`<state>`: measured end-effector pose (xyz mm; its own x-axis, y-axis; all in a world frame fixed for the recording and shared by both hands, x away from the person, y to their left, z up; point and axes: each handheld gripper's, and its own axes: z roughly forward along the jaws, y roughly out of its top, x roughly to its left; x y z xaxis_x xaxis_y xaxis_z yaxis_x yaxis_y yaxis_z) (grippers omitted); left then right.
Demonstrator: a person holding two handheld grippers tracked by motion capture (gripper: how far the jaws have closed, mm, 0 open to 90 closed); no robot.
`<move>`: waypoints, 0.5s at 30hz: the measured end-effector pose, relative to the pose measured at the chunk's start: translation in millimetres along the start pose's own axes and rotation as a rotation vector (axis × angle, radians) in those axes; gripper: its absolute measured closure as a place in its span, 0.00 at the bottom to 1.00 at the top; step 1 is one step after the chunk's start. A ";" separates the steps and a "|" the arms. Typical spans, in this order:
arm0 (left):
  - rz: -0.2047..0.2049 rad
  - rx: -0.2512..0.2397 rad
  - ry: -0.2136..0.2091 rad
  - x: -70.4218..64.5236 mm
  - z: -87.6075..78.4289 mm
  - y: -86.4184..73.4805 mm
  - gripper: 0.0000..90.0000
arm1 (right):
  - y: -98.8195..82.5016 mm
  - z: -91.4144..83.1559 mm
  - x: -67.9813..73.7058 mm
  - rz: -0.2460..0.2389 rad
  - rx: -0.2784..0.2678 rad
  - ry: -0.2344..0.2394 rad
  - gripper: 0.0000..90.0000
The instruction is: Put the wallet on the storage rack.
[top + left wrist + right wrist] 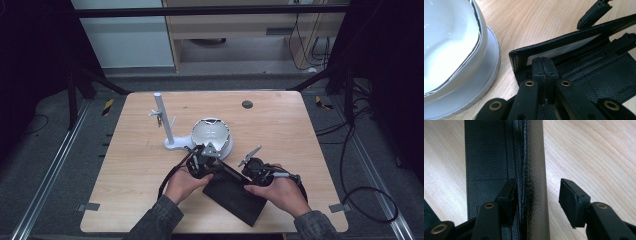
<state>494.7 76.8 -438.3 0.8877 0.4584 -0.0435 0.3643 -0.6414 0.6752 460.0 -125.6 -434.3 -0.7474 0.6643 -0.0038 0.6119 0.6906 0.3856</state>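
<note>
Your left gripper [543,65] pinches the black wallet's [234,192] near corner on the table [280,125]; the right gripper [537,192], jaws spread, straddles its raised flap; close squarely on the flap edge before lifting

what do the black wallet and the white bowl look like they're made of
Wallet: looks like black leather or an imitation, matt; a pebbled grain and stitched seams show in both gripper views. Which of the two it is cannot be told.
Bowl: probably glazed ceramic or hard plastic, glossy white; soft highlights lie on its smooth inner wall.
Table: pale wood or wood-look laminate with visible grain lines.
</note>
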 end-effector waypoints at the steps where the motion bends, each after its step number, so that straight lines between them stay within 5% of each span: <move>1: 0.000 0.000 0.000 -0.1 0.0 0.0 1.00 | 0.3 1.1 0.2 -0.005 0.003 0.000 0.56; 15: 0.000 -0.005 -0.001 -1.0 0.1 0.3 1.00 | 3.7 11.1 4.8 -0.032 0.051 -0.014 0.63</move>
<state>494.0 76.1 -438.1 0.8879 0.4579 -0.0438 0.3628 -0.6385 0.6788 461.6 -116.7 -443.1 -0.7637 0.6449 -0.0282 0.5999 0.7252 0.3380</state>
